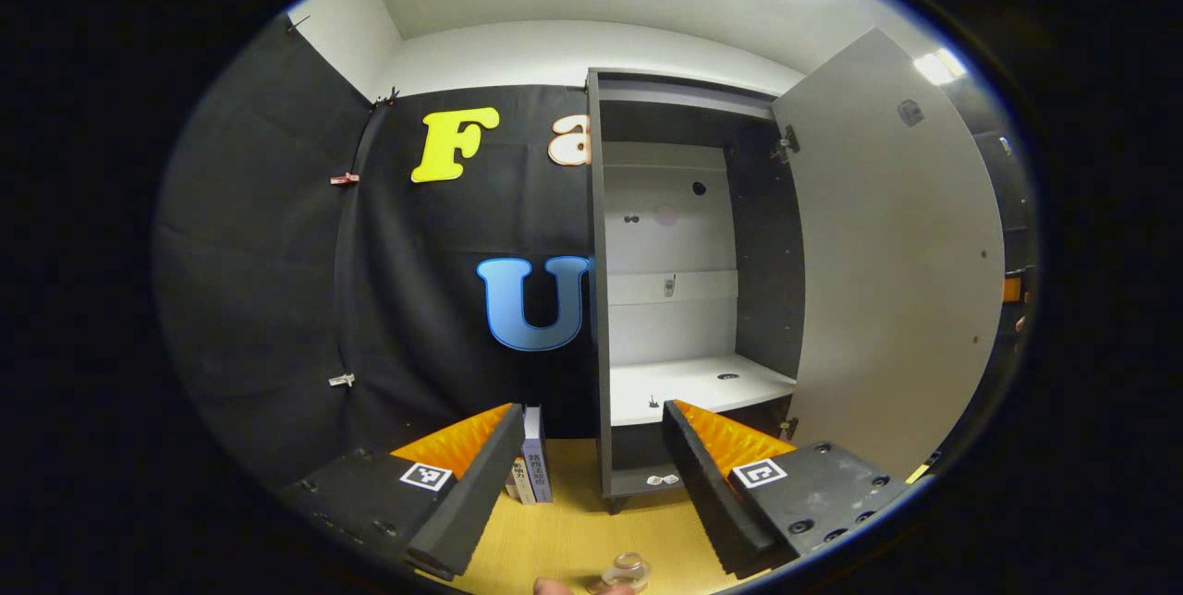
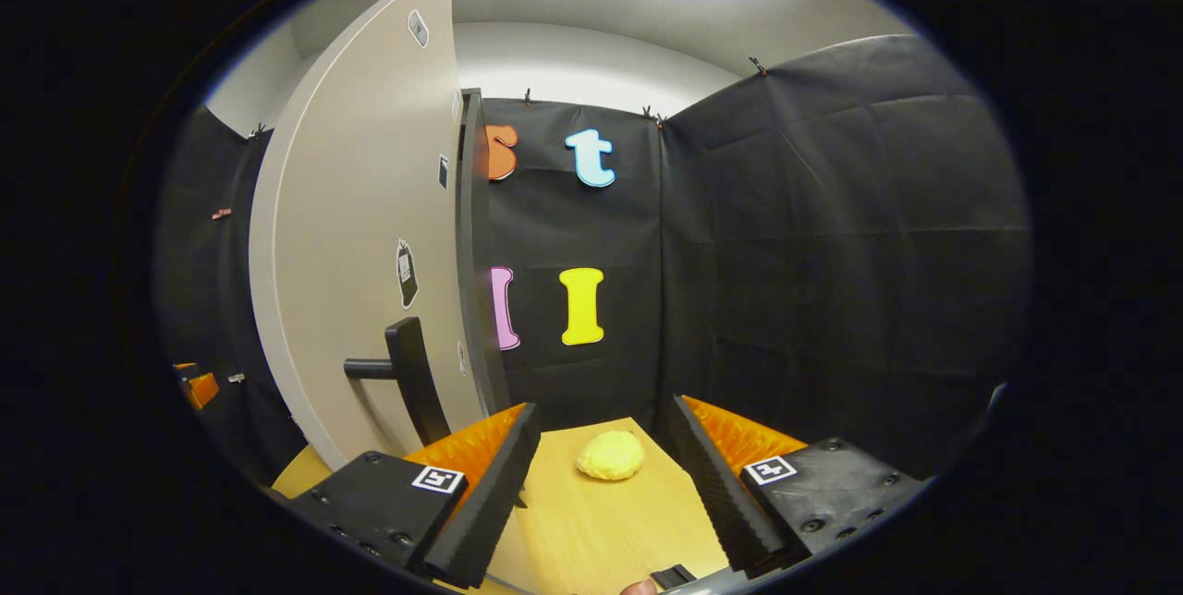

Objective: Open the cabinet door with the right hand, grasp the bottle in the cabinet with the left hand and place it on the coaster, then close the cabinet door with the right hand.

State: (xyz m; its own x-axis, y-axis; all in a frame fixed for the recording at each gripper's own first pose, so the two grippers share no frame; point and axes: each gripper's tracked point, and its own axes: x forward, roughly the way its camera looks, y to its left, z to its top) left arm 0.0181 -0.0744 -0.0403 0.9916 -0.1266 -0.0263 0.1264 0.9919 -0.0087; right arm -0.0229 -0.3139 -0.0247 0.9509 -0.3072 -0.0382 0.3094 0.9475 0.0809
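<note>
Left gripper view has the left tool (image 1: pixel 587 475) open and empty before the open cabinet (image 1: pixel 689 299); the bottle (image 1: pixel 627 570) stands on the desk (image 1: pixel 573 530). Book (image 1: pixel 535 466) spine writing is unreadable. Right tool (image 2: pixel 601 475) gapes beside the door (image 2: pixel 360 253).

I see a couple of books (image 1: pixel 534 466) standing upright at the back edge of the desk (image 1: pixel 564 530), against the black wall cloth; on my other feed a yellow lumpy sponge-like thing (image 2: pixel 611 455) lies near the desk's back edge
</note>
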